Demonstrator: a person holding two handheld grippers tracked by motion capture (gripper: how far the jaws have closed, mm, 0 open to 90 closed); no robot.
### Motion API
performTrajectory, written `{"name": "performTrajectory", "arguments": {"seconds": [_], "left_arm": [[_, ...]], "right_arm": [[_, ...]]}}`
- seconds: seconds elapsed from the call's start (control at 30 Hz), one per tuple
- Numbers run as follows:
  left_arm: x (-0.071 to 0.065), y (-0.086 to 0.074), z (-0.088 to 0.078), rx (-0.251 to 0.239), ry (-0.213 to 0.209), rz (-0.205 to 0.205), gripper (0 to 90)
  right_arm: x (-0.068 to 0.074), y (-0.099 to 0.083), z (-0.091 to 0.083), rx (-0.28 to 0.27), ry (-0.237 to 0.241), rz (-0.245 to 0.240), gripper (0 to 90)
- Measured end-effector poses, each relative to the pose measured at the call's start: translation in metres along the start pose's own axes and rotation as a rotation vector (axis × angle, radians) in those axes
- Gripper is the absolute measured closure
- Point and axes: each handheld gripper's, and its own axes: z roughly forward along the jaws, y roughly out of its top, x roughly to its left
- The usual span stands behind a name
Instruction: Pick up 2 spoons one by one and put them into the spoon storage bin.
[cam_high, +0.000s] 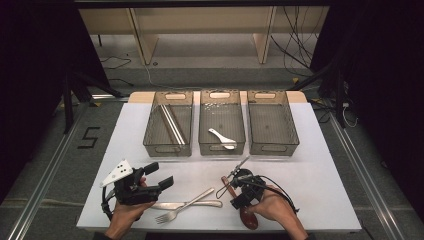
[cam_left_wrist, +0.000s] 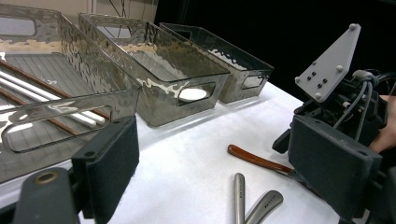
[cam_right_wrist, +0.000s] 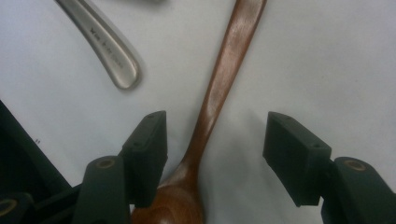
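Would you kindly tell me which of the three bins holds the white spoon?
The middle bin: the white spoon lies in it; the left bin holds chopsticks.

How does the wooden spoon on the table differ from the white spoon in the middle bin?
The wooden spoon is dark brown and lies on the white table; the white spoon is pale and lies inside the middle bin. The wooden spoon looks longer. Both lie flat.

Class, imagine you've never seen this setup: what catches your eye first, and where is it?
Three clear bins line the table's far side; the middle one holds a white spoon. At the near right, the right gripper straddles a wooden spoon, jaws open either side of its handle.
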Motion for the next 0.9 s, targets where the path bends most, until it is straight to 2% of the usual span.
{"name": "performTrajectory", "arguments": {"seconds": [0.27,0.47,0.7,0.9], "left_arm": [[0.0001,0.0003,-0.0005,-0.002,0.0,-0.001,16.0],[-0.0005,0.0003,-0.0004,-0.003,-0.001,0.0,16.0],[-0.0007,0.0003,-0.0002,-0.001,0.0,0.002,16.1],[-0.0008,0.0003,-0.0003,-0.001,0.0,0.004,16.0]], "right_arm": [[0.0018,-0.0017,0.0062,0.03,-0.007,-0.027,50.4],[0.0033,-0.002,0.0061,0.031,-0.035,-0.047,56.3],[0.0048,-0.0022,0.0058,0.041,-0.034,-0.076,65.2],[-0.0001,-0.0015,0.0055,0.046,-0.022,-0.058,74.6]]}}
